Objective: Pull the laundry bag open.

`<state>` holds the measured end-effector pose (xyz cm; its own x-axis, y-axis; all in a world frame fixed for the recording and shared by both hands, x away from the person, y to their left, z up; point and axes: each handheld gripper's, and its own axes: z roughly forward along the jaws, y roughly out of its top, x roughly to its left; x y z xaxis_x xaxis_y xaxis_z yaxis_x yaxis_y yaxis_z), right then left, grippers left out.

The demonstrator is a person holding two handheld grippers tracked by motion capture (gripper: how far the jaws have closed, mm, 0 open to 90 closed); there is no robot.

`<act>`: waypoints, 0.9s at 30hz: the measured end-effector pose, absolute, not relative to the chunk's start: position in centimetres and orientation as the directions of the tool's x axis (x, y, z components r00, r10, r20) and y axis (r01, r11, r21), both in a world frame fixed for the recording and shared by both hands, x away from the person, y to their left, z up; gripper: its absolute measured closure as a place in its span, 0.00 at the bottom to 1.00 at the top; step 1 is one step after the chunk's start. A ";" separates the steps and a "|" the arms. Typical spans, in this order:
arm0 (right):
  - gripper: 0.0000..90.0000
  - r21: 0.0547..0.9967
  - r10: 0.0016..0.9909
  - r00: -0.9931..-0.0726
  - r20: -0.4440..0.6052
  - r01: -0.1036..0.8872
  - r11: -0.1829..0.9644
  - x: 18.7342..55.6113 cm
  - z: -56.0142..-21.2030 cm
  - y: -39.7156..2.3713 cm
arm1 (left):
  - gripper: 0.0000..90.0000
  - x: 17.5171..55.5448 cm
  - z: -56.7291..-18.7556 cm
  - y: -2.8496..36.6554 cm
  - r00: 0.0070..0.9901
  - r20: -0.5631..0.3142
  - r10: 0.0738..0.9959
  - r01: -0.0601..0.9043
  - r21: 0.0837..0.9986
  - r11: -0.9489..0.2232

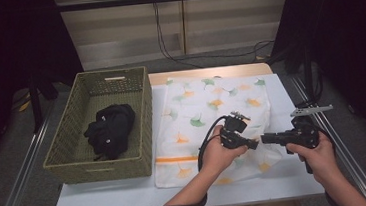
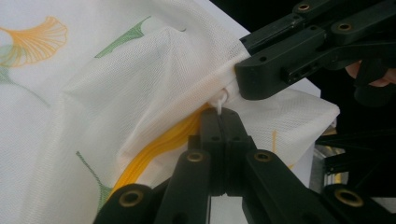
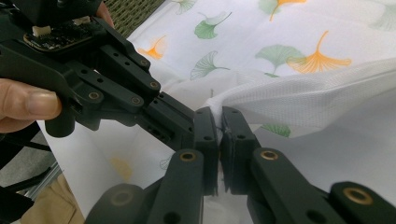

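**Both grippers pinch the laundry bag at its zipper end**

While the person's hands sit near the front right of the white table (image 1: 104, 200), the left gripper (image 1: 253, 145) and the right gripper (image 1: 265, 138) meet tip to tip over the near right part of the white mesh laundry bag printed with green and orange ginkgo leaves (image 1: 211, 108). That bag lies flat on the table, just right of the green woven basket (image 1: 144, 116). Each pair of jaws is clamped shut: the left on the small white zipper pull (image 2: 221, 99) by the yellow zipper band (image 2: 156, 149), the right on the mesh edge beside it.

To do this step well, I judge the right gripper should keep the fabric taut and steady while the left draws the pull straight along the zipper line, low and slow, so the thin mesh neither bunches nor slips free.

From above, the two tips merge into one dark shape and the pull cannot be made out. The left gripper view gives the pull and the yellow band clearly; the right gripper view shows the folded mesh rim (image 3: 219, 100) rising between its jaws. Farther left, the high view takes in a crumpled black garment (image 1: 110, 129) lying inside the basket.
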<state>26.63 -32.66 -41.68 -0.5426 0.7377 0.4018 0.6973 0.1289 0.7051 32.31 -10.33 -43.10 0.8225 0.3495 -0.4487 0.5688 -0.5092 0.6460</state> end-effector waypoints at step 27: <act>0.96 0.710 0.745 -0.536 0.397 0.694 0.120 26.5 -41.4 -32.9 | 1.00 32.2 -42.0 -9.7 0.806 -0.448 0.386 0.591 0.593 -0.547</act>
<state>26.51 -32.92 -41.41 -0.5355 0.7453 0.3972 0.6940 0.1203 0.7099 32.18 -9.69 -41.95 0.8063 0.3864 -0.4478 0.5912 -0.5469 0.5928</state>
